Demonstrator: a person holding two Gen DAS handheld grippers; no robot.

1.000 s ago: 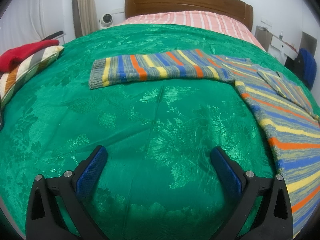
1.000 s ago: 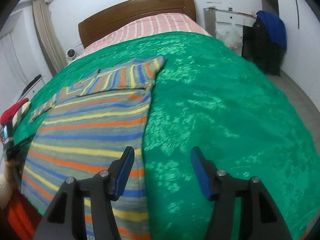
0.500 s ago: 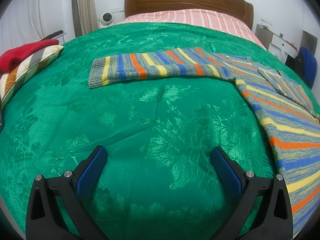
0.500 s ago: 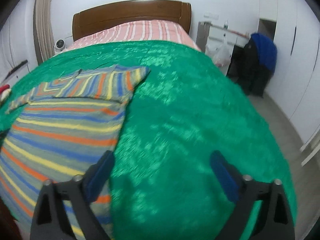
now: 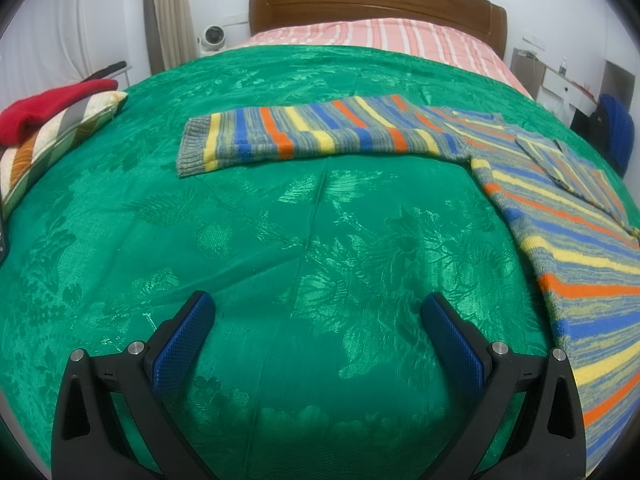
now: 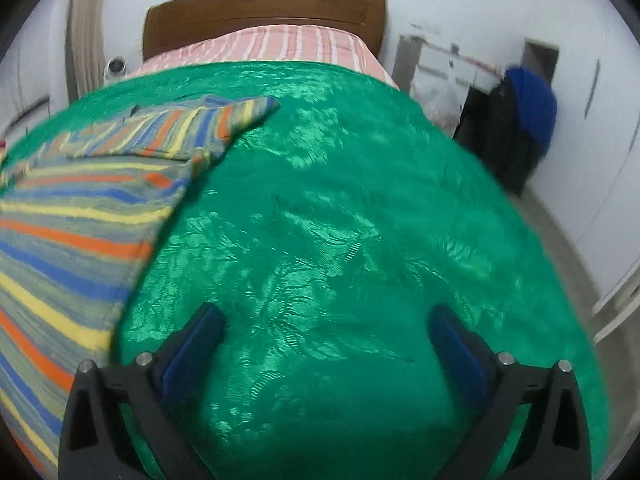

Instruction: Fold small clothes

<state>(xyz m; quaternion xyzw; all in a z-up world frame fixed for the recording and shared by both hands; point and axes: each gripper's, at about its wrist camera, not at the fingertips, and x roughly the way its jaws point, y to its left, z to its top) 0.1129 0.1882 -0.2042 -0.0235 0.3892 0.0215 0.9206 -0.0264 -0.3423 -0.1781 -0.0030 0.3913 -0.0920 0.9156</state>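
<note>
Green bedspread covers bed. Striped sweater lies flat; right sleeve already folded in, left sleeve out sideways. Left tongs wide open, empty, over bare spread. Right tongs just opened fully, nothing between. Judged next: left sleeve needs gripping at cuff, folding inward.
</note>
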